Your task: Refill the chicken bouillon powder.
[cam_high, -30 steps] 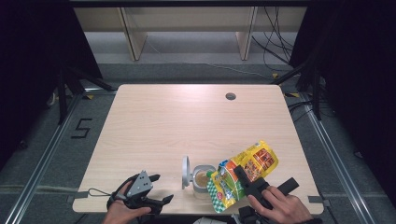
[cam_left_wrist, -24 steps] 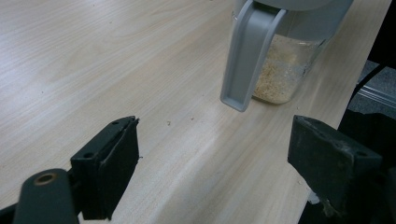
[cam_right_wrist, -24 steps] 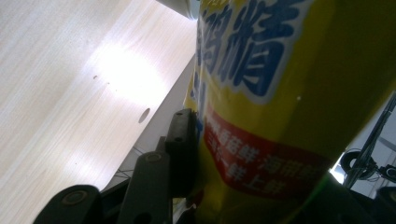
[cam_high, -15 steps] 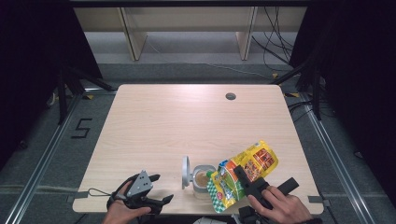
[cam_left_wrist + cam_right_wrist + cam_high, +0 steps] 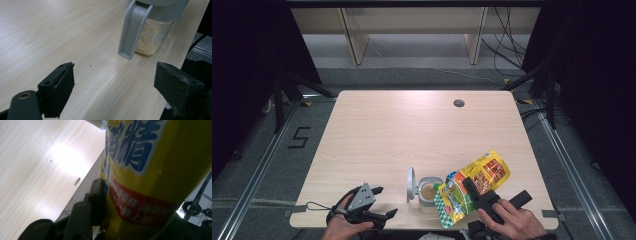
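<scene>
A clear plastic jar [image 5: 429,193] with a grey rim stands near the table's front edge, its grey lid [image 5: 411,184] flipped up on its left side. It holds tan grains [image 5: 150,37]. A yellow snack bag [image 5: 476,186] with a green checked end is tilted beside the jar's right side, and my right gripper [image 5: 471,189] is shut on it. In the right gripper view the bag [image 5: 150,170] is pressed against the black finger [image 5: 97,195]. My left gripper [image 5: 379,202] lies open left of the jar; its jaws [image 5: 115,72] stand wide apart, with the jar [image 5: 150,22] ahead of them.
The light wooden table [image 5: 412,130] has a round cable hole [image 5: 458,103] at the back right. Behind the table stands a low wooden shelf frame [image 5: 412,30]. Metal rails and cables run along the grey floor, and a "5" mark [image 5: 298,136] is at the left.
</scene>
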`<state>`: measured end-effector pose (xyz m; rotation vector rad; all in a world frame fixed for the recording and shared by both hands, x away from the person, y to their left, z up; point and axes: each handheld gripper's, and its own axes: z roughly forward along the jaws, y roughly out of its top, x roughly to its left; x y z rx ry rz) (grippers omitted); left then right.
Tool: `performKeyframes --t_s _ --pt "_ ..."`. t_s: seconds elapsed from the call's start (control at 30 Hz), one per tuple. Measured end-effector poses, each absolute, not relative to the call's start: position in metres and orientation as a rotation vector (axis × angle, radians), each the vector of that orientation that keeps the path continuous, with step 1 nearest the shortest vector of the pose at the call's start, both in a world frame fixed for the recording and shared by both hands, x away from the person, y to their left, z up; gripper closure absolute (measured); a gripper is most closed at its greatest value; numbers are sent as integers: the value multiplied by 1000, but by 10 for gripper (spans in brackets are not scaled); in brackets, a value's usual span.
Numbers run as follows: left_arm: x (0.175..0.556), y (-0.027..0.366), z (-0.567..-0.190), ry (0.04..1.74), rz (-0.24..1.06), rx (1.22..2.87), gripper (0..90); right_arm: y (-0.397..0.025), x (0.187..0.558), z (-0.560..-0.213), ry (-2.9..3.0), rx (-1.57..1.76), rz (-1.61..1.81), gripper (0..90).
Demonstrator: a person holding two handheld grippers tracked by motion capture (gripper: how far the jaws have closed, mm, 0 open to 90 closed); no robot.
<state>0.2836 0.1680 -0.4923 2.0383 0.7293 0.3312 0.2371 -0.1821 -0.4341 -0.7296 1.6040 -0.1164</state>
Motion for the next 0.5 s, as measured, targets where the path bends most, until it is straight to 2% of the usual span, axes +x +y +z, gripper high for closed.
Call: performKeyframes --t_s 0.5 --pt "284 168 -492 722 333 2040 160 -181 236 -435 1612 -730 -112 662"
